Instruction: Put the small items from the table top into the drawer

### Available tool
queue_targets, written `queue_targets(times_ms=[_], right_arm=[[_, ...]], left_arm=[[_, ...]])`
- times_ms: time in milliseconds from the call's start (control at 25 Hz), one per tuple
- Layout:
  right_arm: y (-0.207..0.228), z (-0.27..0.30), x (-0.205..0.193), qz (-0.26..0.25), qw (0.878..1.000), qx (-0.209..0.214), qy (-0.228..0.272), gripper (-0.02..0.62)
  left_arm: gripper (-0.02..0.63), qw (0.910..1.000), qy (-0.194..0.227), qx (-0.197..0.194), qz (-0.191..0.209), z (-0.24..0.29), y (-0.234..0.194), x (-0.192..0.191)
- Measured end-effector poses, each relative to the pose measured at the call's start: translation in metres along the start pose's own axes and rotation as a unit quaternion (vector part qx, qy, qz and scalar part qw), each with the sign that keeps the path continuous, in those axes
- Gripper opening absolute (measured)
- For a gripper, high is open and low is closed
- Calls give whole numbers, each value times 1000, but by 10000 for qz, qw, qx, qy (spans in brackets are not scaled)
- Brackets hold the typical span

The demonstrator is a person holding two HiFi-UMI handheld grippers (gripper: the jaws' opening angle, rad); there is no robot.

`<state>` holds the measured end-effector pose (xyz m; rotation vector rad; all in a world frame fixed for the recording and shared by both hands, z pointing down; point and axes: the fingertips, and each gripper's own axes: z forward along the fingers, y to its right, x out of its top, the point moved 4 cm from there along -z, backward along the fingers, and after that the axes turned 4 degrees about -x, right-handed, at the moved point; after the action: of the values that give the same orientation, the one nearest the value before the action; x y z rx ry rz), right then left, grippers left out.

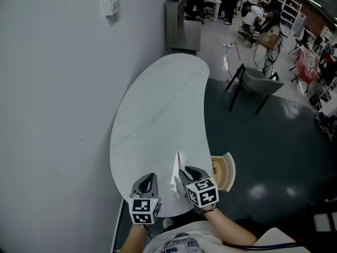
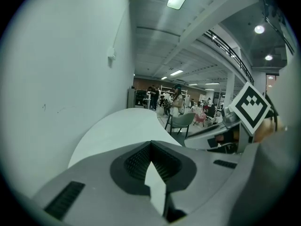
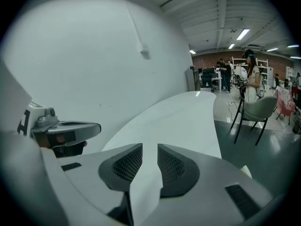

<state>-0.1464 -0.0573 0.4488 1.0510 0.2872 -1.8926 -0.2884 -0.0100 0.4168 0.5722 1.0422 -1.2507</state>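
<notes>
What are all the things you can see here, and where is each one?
table: one, white, curved, against the pale wall
drawer: one, pale wood inside, open at the table's near right side
thin white thing: one, white with a reddish edge, at the table's near end between the grippers; too small to say what it is
chair: one, grey with dark legs, on the dark floor past the table
cabinet: one, grey, beyond the table's far end
wall box: one, white, high on the wall
people: several, far back in the room
left gripper: one, grey, jaws together
right gripper: one, grey, jaws a little apart
</notes>
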Motion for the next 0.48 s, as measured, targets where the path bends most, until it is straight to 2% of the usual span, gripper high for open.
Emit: queue_targets(times_ms=[480], right_arm=[[40,78,-19,-206,9962,215,-815,106]], left_arm=[[20,9989,-407,171,-159,68,-14,-6]])
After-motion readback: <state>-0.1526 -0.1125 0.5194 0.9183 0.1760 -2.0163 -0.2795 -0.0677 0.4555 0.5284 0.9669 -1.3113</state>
